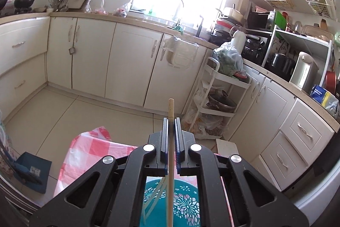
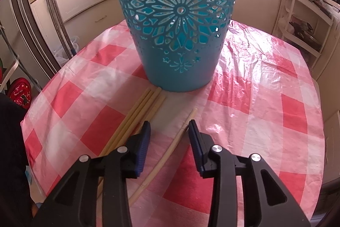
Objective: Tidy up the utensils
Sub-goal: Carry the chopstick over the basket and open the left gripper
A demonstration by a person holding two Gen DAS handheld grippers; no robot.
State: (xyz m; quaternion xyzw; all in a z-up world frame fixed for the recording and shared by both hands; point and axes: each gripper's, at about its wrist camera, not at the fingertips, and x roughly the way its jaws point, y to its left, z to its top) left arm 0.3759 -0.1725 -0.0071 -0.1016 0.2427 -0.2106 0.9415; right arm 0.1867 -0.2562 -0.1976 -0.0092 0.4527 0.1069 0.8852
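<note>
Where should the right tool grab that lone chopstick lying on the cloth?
Probably near its middle, coming straight down from above. The lone chopstick lies flat on the cloth, apart from the bundle, running between the open fingers of the right tool. Pinching across its thin width seems easiest, since both sides are free.

Black hand-held gripper point(image 2: 169, 128), blue ribbed pads point(image 2: 142, 143), silver screws.

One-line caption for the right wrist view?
Open right gripper straddling a lone chopstick on the checked tablecloth, before a teal cutout basket.
</note>
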